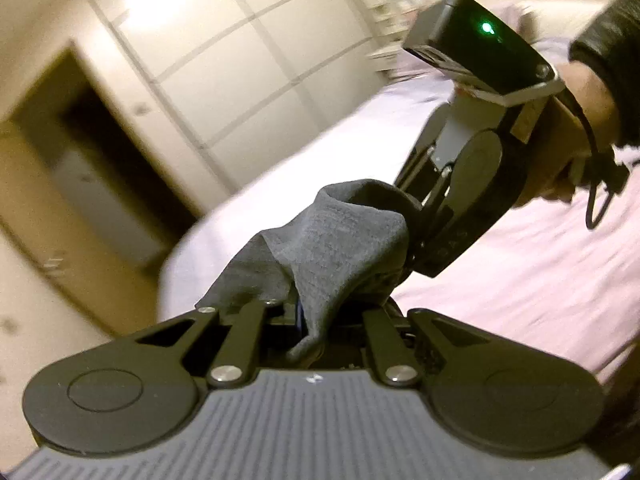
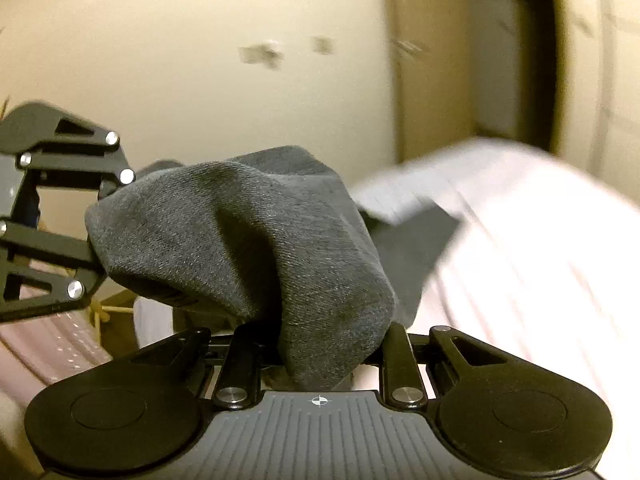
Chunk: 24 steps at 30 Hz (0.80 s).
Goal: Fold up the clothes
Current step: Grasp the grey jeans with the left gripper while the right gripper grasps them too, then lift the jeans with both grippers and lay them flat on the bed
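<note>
Both the left gripper [image 1: 298, 312] and the right gripper [image 2: 320, 344] are clamped on one small grey garment [image 2: 248, 232], held aloft over the bed [image 1: 500, 280]. This looks like mid-fold; next, lower it flat onto the bed.

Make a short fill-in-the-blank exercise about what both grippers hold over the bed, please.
1. The colour of the garment is dark ____.
2. The garment is gripped by ____ grippers at once.
3. The bed sheet under the grippers is pale ____.
4. The light on the right gripper glows ____.

Missing words: grey; both; pink; green
</note>
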{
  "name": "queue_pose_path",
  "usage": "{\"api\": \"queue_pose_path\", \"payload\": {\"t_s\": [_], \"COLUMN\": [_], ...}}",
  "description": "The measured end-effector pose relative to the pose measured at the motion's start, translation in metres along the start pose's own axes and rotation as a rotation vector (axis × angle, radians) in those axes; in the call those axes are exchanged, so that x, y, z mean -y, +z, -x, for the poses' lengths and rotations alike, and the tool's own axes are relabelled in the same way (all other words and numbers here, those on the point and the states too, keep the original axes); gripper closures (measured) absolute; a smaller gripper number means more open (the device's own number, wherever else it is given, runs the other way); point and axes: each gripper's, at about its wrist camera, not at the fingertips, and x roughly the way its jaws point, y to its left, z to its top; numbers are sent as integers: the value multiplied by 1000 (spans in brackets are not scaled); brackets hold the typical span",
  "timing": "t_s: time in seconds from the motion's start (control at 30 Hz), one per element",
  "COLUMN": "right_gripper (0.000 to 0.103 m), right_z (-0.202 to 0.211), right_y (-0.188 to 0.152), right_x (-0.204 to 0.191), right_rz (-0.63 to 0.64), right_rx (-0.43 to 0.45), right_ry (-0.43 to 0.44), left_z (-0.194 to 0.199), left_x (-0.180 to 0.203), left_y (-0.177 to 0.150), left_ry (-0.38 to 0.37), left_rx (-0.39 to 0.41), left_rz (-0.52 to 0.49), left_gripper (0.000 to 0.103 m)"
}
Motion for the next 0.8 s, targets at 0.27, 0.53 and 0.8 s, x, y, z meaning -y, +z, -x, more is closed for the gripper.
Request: {"api": "queue_pose_path", "payload": {"t_s": [0.27,0.53,0.8], "right_gripper": [77,34,30], "right_z": [135,209,155], "right_y": [-181,-253,-297], "right_x": [177,230,180], "right_rz": [-414,-777,-874], "right_rx": [-233,-185,-270], "right_ry": [-366,-714,-621], "left_z": [-79,-111,-137], "left_x": [189,195,151], "left_y": [119,68,-33], "left_ry": [-457,-521,-466], "left_rx": [0,-120,-270], "left_rz": [63,-72,-123], "left_gripper": [68,44,38]}}
